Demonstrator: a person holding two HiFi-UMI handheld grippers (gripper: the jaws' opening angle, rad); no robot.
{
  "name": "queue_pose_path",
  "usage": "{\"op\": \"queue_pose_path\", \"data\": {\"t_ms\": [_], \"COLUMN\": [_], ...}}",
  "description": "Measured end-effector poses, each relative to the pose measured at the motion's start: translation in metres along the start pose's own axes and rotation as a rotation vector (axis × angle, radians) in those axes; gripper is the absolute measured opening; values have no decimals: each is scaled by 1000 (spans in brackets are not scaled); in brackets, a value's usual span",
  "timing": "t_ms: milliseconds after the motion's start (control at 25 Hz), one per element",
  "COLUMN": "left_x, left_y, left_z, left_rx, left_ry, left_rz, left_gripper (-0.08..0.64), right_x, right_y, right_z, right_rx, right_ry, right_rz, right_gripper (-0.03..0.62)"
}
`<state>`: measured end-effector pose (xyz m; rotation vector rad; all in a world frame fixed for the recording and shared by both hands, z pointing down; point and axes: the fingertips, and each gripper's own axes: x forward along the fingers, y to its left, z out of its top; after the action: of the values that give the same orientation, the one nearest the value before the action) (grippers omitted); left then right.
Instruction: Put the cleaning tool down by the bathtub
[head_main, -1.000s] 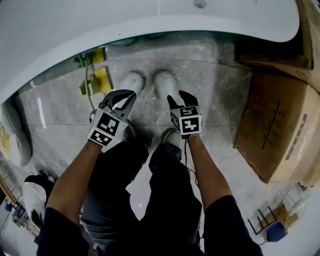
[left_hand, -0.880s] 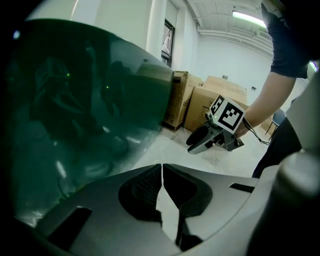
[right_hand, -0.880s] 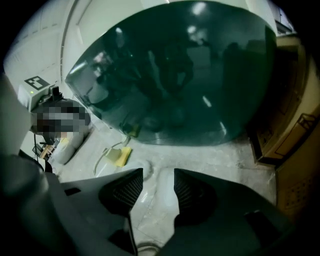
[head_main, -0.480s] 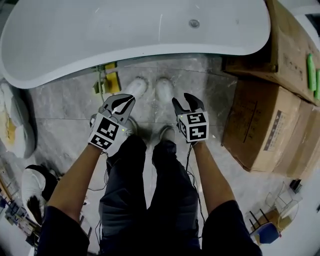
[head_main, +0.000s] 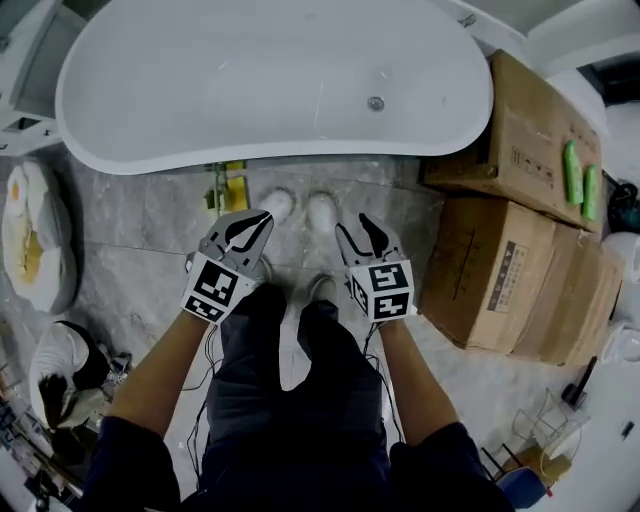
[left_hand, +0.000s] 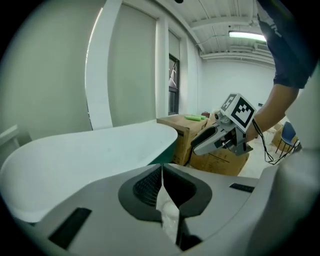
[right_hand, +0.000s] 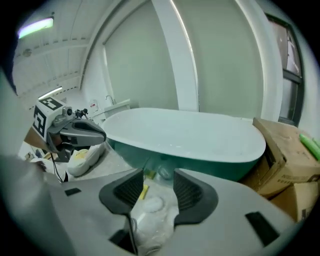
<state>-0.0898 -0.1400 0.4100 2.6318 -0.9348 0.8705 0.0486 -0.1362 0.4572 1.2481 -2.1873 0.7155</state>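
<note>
Nearest, at waist height: left tongs (head_main: 252, 228), pressed together on nothing; right tongs (head_main: 355, 230), spread and also empty, with only floor (head_main: 150, 215) and a white shoe in the gap. Thin cables (head_main: 378, 385) hanging from the tongs down between the legs.

Just ahead, white shoes (head_main: 322, 210) toeing up to the tub. Beside them on the left: cleaning tool (head_main: 230, 186), yellow with a green handle, flat on the floor at the foot of the bathtub (head_main: 270, 90), partly tucked under its overhanging rim. Free of both tongs. Looks already put down; task judged done or nearly so.

Risks, as a guess:
- kicking or treading on the tool when turning away, with the shoes so close beside it
- snagging the loose cables on a knee
- bumping the tub rim with the spread right tongs on any further lean in

Containers, further out:
- bathtub, empty, with nothing inside but a drain (head_main: 376, 103)
- to the right, cardboard boxes (head_main: 480, 275), shut, contents hidden
- two green bottles (head_main: 580, 178) lying on top of the far box, not in it

Far left on the floor: a white and yellow bundle (head_main: 30, 235), too unclear to name.
</note>
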Motion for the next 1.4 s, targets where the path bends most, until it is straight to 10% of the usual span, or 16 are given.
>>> {"op": "queue_pose_path", "data": {"t_ms": [600, 1400], "left_x": [-154, -239], "left_y": [-33, -51], "left_z": [197, 308], "left_rx": [31, 20], "left_ry": [-251, -428], "left_rz": [113, 141], "left_gripper": [37, 37], "right_x": [-198, -306], "right_y": [52, 99], "right_z": [199, 290], "right_rx": [-120, -196], "right_ry": [-284, -476], "right_rz": [18, 58], "right_gripper": [195, 169]}}
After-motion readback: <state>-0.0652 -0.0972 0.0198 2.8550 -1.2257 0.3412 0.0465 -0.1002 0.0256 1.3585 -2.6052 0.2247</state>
